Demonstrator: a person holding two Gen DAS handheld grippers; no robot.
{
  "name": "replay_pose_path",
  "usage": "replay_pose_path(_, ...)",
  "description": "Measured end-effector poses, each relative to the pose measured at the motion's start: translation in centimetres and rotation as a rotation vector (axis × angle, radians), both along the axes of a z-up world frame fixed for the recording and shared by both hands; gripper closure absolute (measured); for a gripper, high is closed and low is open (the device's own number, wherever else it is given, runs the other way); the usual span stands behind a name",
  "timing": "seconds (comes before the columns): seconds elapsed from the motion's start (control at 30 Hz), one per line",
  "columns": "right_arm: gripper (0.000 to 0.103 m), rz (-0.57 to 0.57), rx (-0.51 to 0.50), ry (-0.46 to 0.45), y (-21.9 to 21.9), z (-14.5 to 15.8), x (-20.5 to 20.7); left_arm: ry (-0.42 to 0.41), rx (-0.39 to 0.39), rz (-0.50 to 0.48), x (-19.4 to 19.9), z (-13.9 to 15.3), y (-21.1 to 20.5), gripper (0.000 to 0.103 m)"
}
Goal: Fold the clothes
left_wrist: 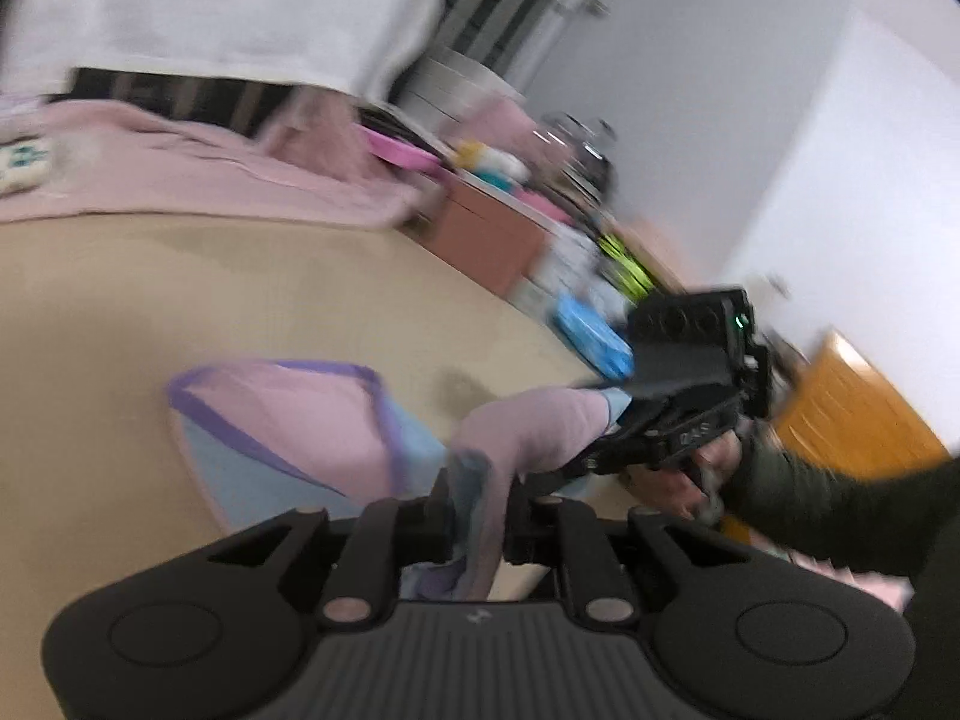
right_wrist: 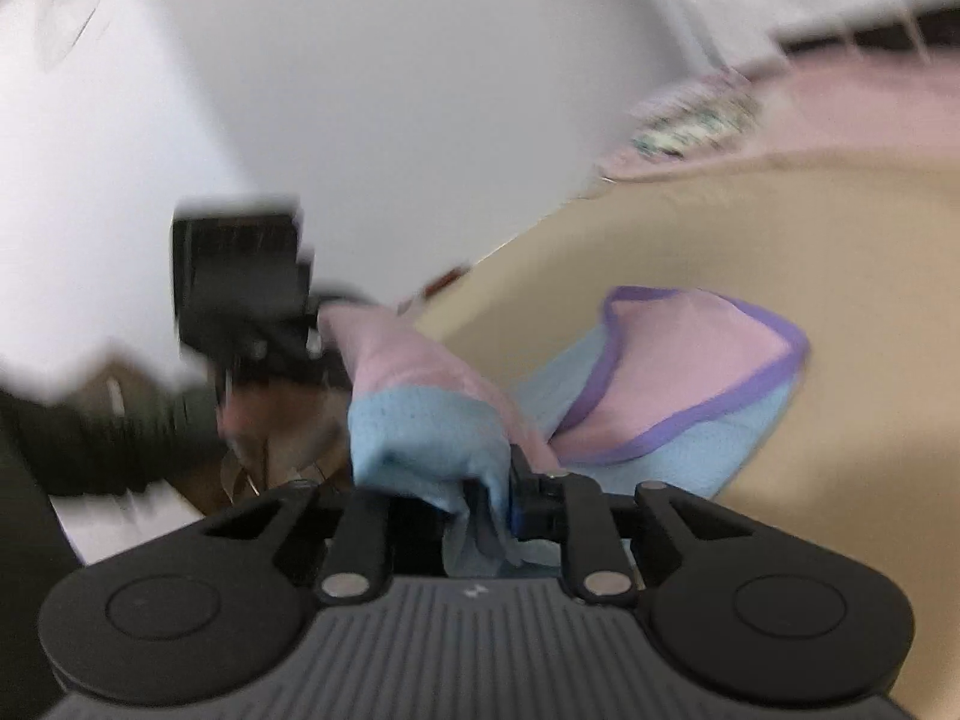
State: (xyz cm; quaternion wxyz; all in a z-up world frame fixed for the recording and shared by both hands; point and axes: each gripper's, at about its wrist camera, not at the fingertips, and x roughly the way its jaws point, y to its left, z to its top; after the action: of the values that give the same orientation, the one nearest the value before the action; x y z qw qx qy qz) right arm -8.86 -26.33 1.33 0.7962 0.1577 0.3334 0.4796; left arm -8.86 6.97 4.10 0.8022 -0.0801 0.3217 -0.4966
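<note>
You are pinching one raised edge of the pink-and-blue garment in both the left gripper and right gripper; its far part is lying doubled on the tan surface, mid-fold by my judgement.

Both pictures are smeared with blur. The small things on the brown cabinet at two o'clock are too fuzzy to name. The pink and blue garment with purple trim hides the left gripper's fingertips — and the right gripper's too. The dark green sleeve runs off at three o'clock.
</note>
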Motion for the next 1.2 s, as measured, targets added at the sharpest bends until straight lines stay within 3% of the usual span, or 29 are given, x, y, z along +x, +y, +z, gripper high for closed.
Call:
replay_pose_path(0.03,0.086,-0.022,0.034,0.047,-0.6,-0.3,1.0,0.014,-0.014,0.034,0.6,-0.2,0.1,0.081)
replay_pose_path(0.1,0.086,-0.045,0.08,0.115,-1.2,-1.1,2.4,0.044,-0.039,0.098,1.7,-0.7,0.1,0.058)
replay_pose_path(0.23,0.086,-0.115,0.117,0.204,-1.7,-2.7,4.1,0.104,-0.054,0.145,2.7,-2.0,-0.2,0.056)
replay_pose_path(0.47,0.086,-0.193,0.109,0.215,-2.2,-3.3,4.0,0.061,-0.043,0.172,2.1,-2.5,-0.8,0.059)
replay_pose_path(0.53,0.084,-0.205,0.102,0.196,-2.2,-3.2,3.7,0.048,-0.04,0.18,1.9,-2.6,-1.0,0.072)
replay_pose_path(0.6,0.083,-0.216,0.088,0.17,-2.0,-3.0,3.5,0.036,-0.037,0.188,1.7,-2.7,-1.2,0.091)
replay_pose_path(0.63,0.084,-0.222,0.081,0.149,-1.8,-2.8,3.3,0.026,-0.038,0.192,1.6,-2.6,-1.2,0.093)
replay_pose_path(0.8,0.089,-0.269,0.045,-0.036,-0.5,0.7,2.0,-0.044,-0.057,0.235,2.3,-0.4,-1.2,0.093)
replay_pose_path(0.9,0.086,-0.349,-0.01,-0.017,0.2,1.3,4.4,-0.006,0.036,0.324,5.5,-1.2,-2.5,0.093)
replay_pose_path(0.97,0.085,-0.396,-0.096,0.049,1.3,0.2,6.6,0.036,0.111,0.361,6.9,-2.6,-3.2,0.083)
replay_pose_path(1.03,0.08,-0.448,-0.172,0.092,2.3,-0.9,7.7,0.003,0.123,0.381,6.2,-2.4,-3.2,0.078)
replay_pose_path(1.07,0.072,-0.455,-0.173,0.077,2.3,-0.9,7.4,-0.013,0.128,0.391,5.9,-2.4,-3.2,0.071)
replay_pose_path(1.1,0.064,-0.463,-0.173,0.059,2.3,-0.7,7.1,-0.032,0.136,0.402,5.6,-2.2,-3.2,0.055)
replay_pose_path(1.13,0.051,-0.479,-0.175,0.036,2.2,-0.3,6.6,-0.058,0.15,0.419,5.1,-1.9,-3.0,0.047)
replay_pose_path(1.2,0.049,-0.524,-0.193,-0.026,1.8,0.8,5.4,-0.113,0.167,0.451,4.1,-1.4,-2.6,0.036)
